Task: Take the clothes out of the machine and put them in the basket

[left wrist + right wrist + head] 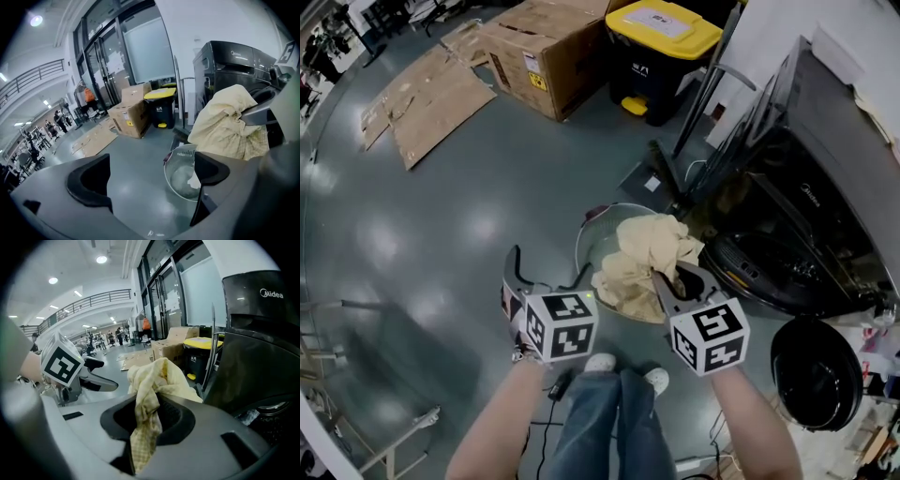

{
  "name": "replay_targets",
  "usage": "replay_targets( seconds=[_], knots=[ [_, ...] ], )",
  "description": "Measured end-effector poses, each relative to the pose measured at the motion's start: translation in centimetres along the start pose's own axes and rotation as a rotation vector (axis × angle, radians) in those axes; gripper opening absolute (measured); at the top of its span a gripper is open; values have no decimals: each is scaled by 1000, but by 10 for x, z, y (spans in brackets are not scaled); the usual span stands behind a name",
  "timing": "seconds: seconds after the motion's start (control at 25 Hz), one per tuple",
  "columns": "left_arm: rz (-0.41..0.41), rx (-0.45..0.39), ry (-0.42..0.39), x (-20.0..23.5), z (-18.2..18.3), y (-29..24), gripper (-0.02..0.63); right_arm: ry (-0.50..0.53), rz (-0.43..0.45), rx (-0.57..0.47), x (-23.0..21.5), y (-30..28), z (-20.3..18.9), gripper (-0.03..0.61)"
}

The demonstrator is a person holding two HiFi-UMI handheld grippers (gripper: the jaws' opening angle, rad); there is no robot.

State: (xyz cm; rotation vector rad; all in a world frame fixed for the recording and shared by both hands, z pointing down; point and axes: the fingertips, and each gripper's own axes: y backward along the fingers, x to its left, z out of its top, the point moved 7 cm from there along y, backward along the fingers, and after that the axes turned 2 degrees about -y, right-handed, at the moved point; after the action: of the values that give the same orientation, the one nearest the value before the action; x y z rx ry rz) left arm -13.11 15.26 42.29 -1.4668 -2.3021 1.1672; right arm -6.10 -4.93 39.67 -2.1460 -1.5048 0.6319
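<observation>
Left gripper (150,174): jaws stood wide apart, empty.
Right gripper (149,414): nearly closed, pinching the yellow cloth (645,246).
Cloth: out of the machine, hanging above the basket (584,236) (not yet released).
Basket: a pale scrap seemed to lie inside.
Machine (811,211): opening dark; whether clothes remained was unclear.

A glossy grey floor (441,244) reflects round ceiling lights (101,259). Flattened cardboard sheets (431,103) lie toward its far edge, near a large cardboard box (548,52). A yellow-lidded black bin (661,47) stands just beside the box. Tall glass doors (105,61) and a white wall (197,28) rise behind, and a railed balcony (89,300) runs above.
</observation>
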Motion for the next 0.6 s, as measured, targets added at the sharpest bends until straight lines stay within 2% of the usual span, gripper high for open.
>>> replay_targets(
  seconds=[0.16, 0.4, 0.6],
  knots=[
    [6, 4, 9, 1, -1, -2, 566, 2, 44, -73, 0, 8, 15, 67],
    [21, 2, 24, 7, 2, 1, 566, -1, 64, -186, -4, 42, 70, 67],
    [30, -23, 59, 11, 13, -5, 566, -28, 69, -214, -8, 62, 100, 67]
  ],
)
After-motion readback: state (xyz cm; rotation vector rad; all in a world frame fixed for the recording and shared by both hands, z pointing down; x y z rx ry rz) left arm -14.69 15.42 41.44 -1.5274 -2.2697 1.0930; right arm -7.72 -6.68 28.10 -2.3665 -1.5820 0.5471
